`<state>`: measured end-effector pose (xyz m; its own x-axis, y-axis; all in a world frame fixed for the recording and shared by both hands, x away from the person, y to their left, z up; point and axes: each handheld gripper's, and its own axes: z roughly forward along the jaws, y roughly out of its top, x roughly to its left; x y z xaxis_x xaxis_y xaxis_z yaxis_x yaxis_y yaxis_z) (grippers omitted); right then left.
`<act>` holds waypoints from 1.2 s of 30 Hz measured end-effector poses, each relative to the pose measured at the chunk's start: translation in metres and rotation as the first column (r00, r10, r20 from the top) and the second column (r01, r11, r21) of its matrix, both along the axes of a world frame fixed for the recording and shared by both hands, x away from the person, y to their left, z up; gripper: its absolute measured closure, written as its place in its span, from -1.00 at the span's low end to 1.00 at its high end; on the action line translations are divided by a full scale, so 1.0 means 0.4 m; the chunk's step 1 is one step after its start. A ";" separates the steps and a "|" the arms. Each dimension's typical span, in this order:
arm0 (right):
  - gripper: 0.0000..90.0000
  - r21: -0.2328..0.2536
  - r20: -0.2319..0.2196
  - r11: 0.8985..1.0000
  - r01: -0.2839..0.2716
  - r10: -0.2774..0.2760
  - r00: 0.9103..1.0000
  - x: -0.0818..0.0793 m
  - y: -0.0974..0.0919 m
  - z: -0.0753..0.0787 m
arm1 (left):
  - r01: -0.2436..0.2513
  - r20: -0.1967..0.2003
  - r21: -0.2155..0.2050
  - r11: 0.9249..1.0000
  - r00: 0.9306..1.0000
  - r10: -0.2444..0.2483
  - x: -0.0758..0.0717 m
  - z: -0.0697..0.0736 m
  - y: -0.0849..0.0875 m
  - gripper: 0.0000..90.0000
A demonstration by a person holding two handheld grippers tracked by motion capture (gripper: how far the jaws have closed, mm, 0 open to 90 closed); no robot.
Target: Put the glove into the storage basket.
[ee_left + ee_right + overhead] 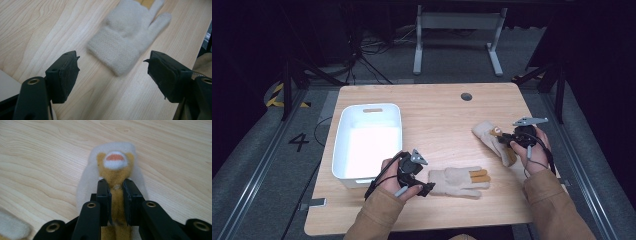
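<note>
Two cream knitted gloves with mustard-brown parts lie on the wooden table. One glove point(459, 181) point(125, 40) lies flat near the front edge with its cuff toward my left gripper point(428, 188) point(112, 60). That gripper stands open just short of the cuff, touching nothing. The other glove point(489, 136) point(85, 185) lies at the right. My right gripper point(507, 138) point(117, 185) is shut on its mustard-brown strip point(117, 173), which carries a white and orange patch, and the cloth is pinched up between the pads.
A white plastic bin point(368, 107) stands on the left part of the table point(437, 115), just behind my left hand. A round cable hole point(466, 96) sits near the far edge. Beyond the table are a floor, cables and a white stand's legs.
</note>
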<state>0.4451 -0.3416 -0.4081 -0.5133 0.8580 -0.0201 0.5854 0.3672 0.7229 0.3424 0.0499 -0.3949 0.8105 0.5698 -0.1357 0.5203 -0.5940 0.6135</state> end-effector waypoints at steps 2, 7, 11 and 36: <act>0.74 0.001 0.000 1.000 -0.008 0.008 1.000 -0.003 -0.001 0.007 | 0.000 0.001 0.000 1.000 1.000 0.000 0.001 0.000 0.000 -0.44; 0.75 0.010 -0.004 0.999 -0.035 0.035 0.999 -0.015 -0.005 0.027 | 0.006 -0.006 -0.008 1.000 1.000 -0.006 0.004 0.002 -0.002 -0.44; 0.76 0.012 -0.009 0.998 -0.061 0.061 0.998 -0.026 -0.007 0.047 | 0.015 -0.005 -0.007 1.000 1.000 -0.015 0.004 0.004 -0.005 -0.44; 0.77 -0.005 -0.020 0.952 -0.305 0.304 0.952 -0.088 0.015 0.145 | 0.131 -0.045 -0.058 0.990 0.990 -0.133 0.002 0.019 0.003 -0.54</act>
